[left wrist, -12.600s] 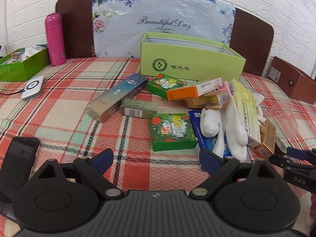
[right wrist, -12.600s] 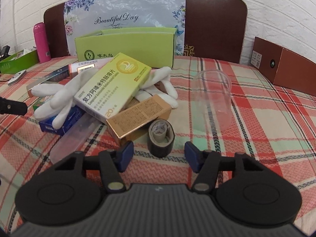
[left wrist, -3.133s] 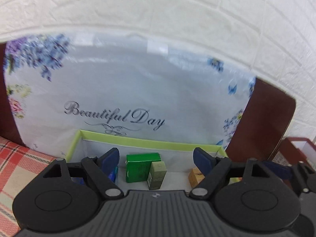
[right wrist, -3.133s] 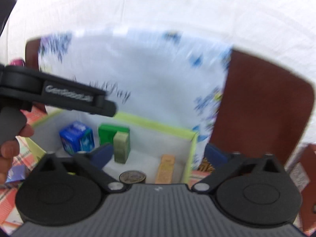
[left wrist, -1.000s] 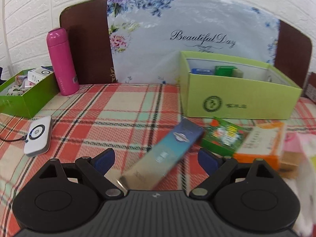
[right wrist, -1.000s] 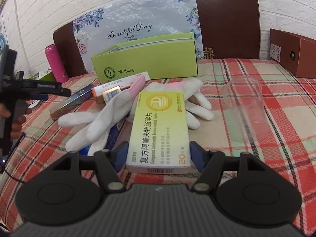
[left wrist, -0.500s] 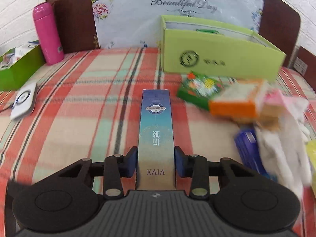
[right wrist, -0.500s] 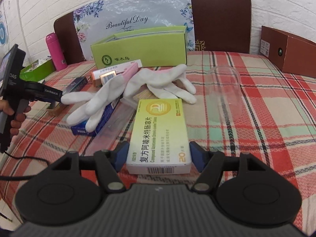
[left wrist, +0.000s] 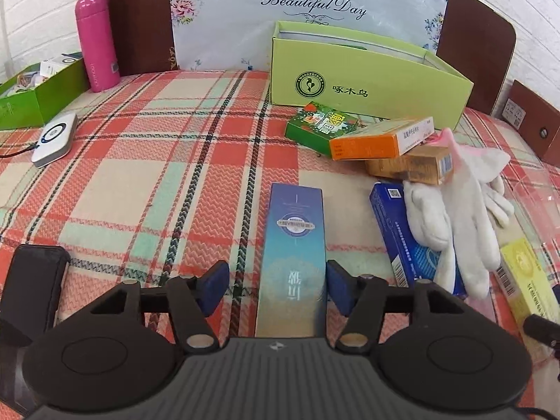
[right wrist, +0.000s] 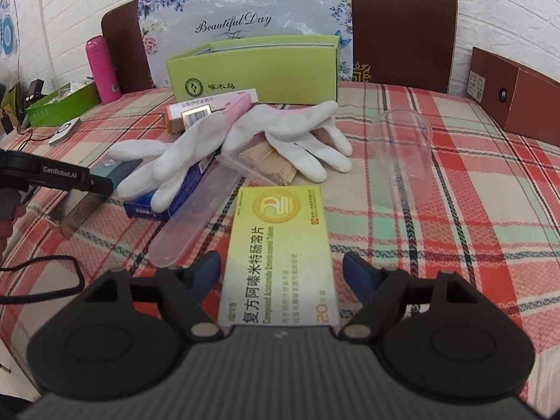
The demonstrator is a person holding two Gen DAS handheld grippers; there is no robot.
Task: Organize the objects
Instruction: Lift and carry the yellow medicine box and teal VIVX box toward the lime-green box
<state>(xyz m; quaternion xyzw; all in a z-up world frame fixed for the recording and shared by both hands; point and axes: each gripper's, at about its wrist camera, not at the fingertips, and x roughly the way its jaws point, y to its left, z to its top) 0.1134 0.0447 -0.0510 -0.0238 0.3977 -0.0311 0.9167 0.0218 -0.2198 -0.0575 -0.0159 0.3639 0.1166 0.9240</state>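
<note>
Two hand-held grippers straddle cartons on a plaid tablecloth (left wrist: 147, 161), mid-way through sorting loose items into the green box (left wrist: 367, 84) at the upper centre of both views.

In the left wrist view, the left gripper (left wrist: 276, 285) brackets a long blue carton (left wrist: 294, 245) lying flat at lower centre. Its jaws are spread: the right pad sits against the carton's edge, while the left pad stands clear with cloth showing between, so nothing is gripped.

In the right wrist view, the right gripper (right wrist: 281, 273) frames a yellow carton (right wrist: 280, 255) at lower centre. Both pads stand apart from its sides, so this tool too is open and empty.

White gloves (right wrist: 280, 140) sprawl over a blue packet (right wrist: 175, 189) and a clear tube (right wrist: 196, 213) at centre left. A clear cup (right wrist: 406, 154) lies tipped at centre right. An orange carton (left wrist: 381, 140) and a green packet (left wrist: 322, 124) rest just in front of the box in the left view.

The step in hand appears to be the grasp itself, one carton per tool. Next, each gripper would likely need to close squarely on its carton's long sides, lift clear of the gloves and clutter, and carry it up the frame to the box. The yellow carton is wide, leaving little margin inside the jaws.
</note>
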